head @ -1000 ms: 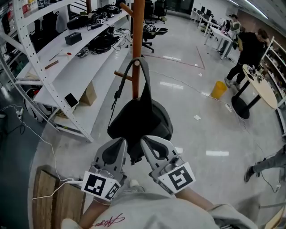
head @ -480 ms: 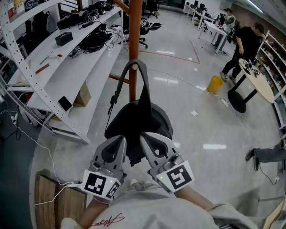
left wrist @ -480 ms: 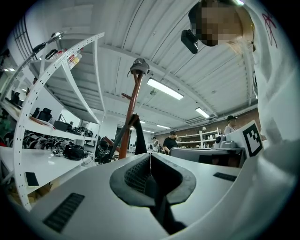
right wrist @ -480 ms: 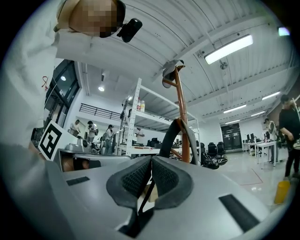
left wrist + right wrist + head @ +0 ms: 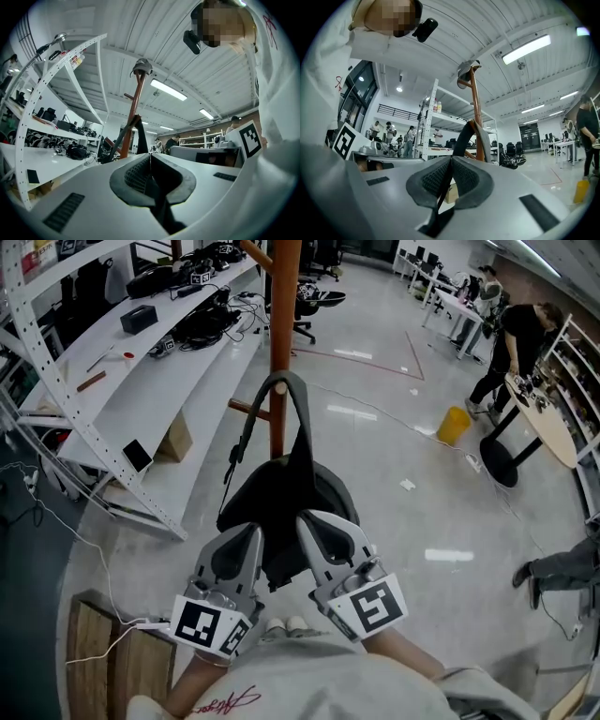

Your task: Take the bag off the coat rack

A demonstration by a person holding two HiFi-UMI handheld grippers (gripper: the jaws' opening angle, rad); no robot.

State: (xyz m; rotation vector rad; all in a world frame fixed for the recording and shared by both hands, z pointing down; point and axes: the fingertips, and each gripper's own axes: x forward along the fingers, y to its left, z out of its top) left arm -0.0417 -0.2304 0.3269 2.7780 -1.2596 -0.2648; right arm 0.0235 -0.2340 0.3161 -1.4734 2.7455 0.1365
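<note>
Left gripper [image 5: 253,533] and right gripper [image 5: 310,520] stay clamped shut on the black bag [image 5: 291,488] at lower centre, which we see drawn slightly nearer than a second ago. Its strap [image 5: 282,381] still loops against the coat rack [image 5: 282,306] pole, so it is likely not unhooked yet.

The glossy pale-grey floor [image 5: 394,474] mirrors the ceiling lights and bears a red taped line [image 5: 415,357] and a yellow bin [image 5: 455,426]. Along the left stands a white shelving rack [image 5: 58,367] with perforated uprights, its long shelves strewn with black devices and cables, a cardboard box [image 5: 173,439] beneath and wooden planks [image 5: 94,652] nearby. Farther off are office chairs [image 5: 319,298], white desks [image 5: 450,301] and a round table [image 5: 548,427] with a person in black [image 5: 511,343] beside it, under strip lights [image 5: 527,49] on a ribbed white ceiling [image 5: 140,28].
</note>
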